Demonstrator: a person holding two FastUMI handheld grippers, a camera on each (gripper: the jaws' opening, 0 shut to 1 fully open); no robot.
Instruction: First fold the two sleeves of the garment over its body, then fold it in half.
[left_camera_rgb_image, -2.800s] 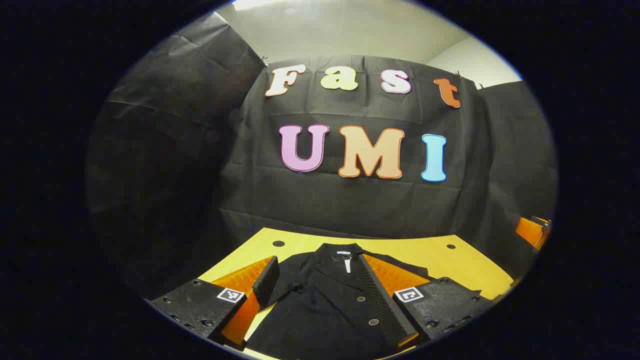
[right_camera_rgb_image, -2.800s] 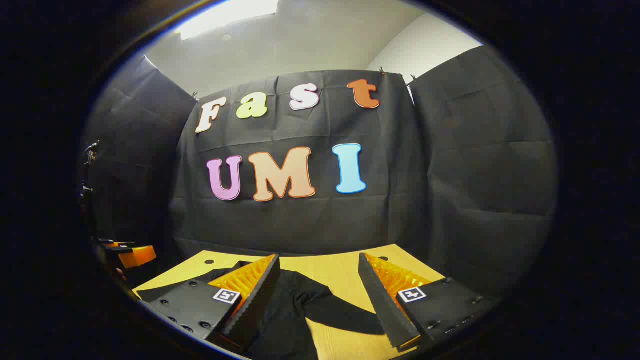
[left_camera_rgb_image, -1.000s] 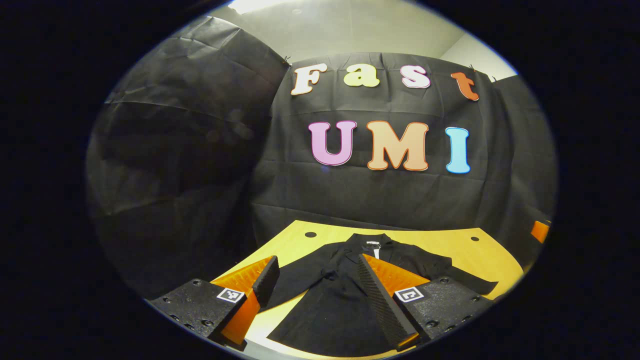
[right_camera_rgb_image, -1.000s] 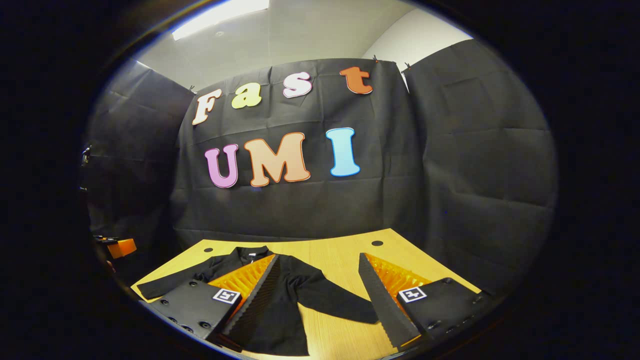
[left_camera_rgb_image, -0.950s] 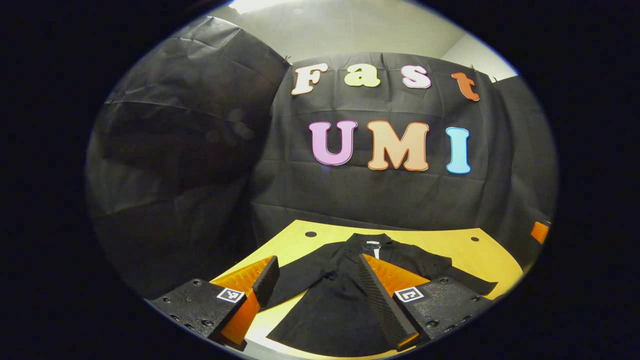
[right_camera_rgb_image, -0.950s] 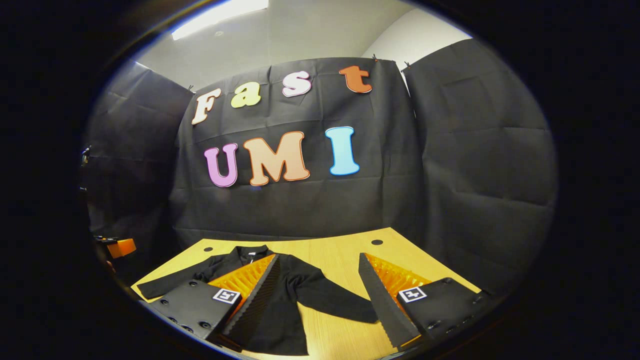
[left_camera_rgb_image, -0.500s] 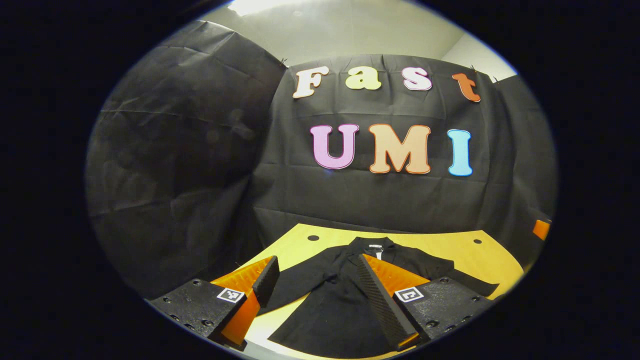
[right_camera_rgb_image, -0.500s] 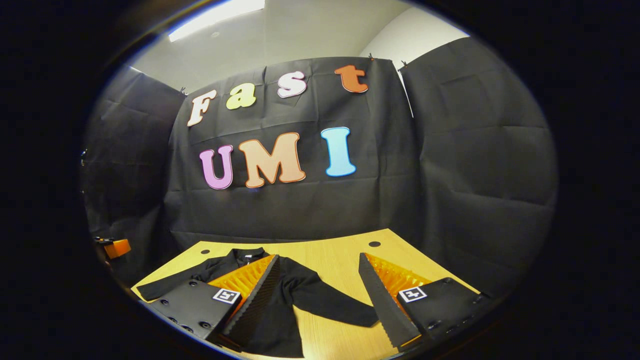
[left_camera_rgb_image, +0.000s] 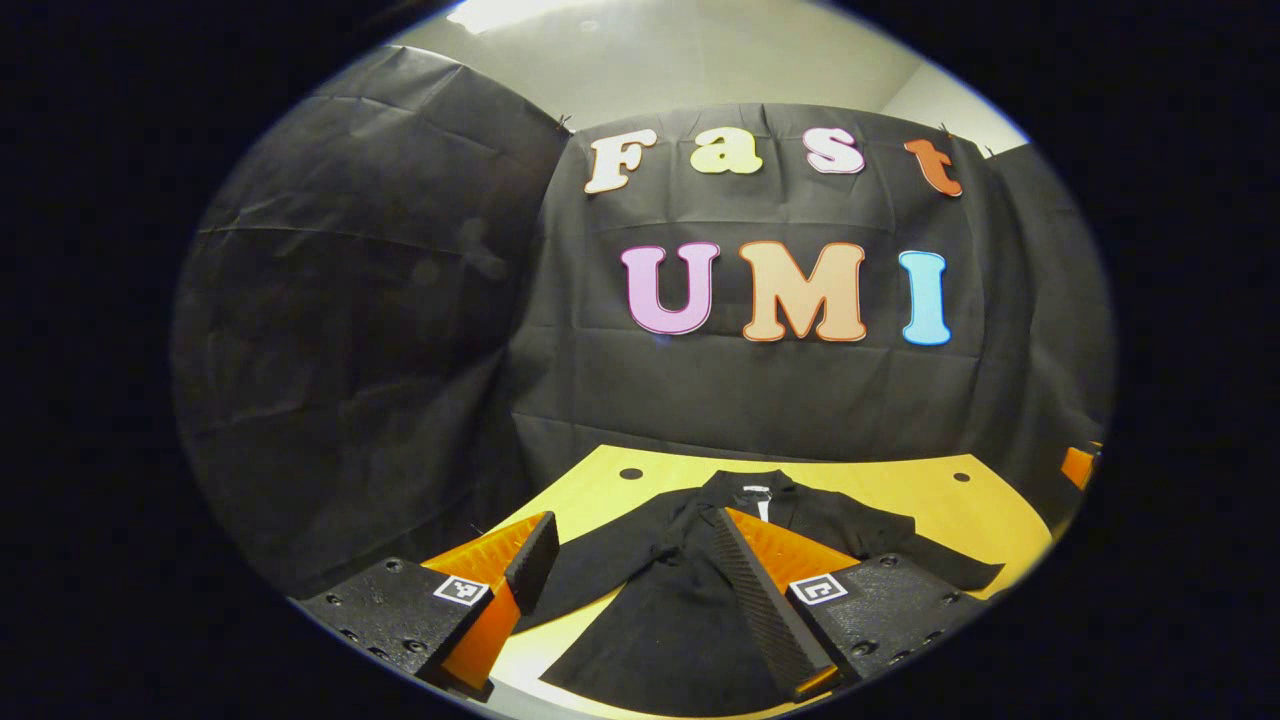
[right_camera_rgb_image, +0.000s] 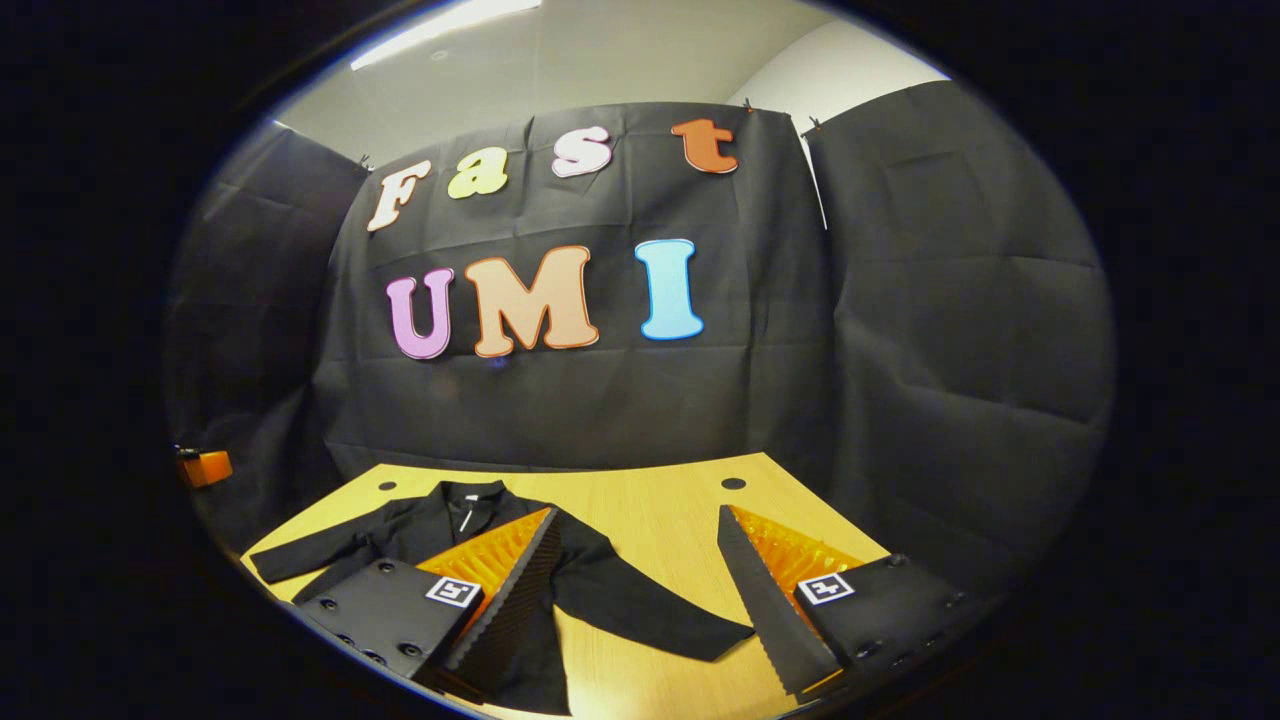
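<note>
A black long-sleeved garment (left_camera_rgb_image: 690, 590) lies flat on the yellow wooden table (left_camera_rgb_image: 880, 495), collar toward the far wall, both sleeves spread outward. In the left gripper view my left gripper (left_camera_rgb_image: 630, 540) hangs open above the garment's left half, nothing between its fingers. In the right gripper view the garment (right_camera_rgb_image: 590, 580) sits at the lower left, its right sleeve (right_camera_rgb_image: 670, 620) reaching out across the table (right_camera_rgb_image: 650, 510). My right gripper (right_camera_rgb_image: 635, 545) is open above that sleeve and the bare wood, holding nothing.
Black cloth walls close the table on three sides. Small round holes (left_camera_rgb_image: 631, 473) sit near the table's far corners. An orange part of the other gripper (right_camera_rgb_image: 203, 467) shows at the far left of the right gripper view, and one (left_camera_rgb_image: 1078, 466) at the far right of the left gripper view.
Both grippers have drawn back and risen from the garment since 2.8 s ago, so more of it shows. In the last second the right gripper's view shifted a little to the right. Both stay open.
</note>
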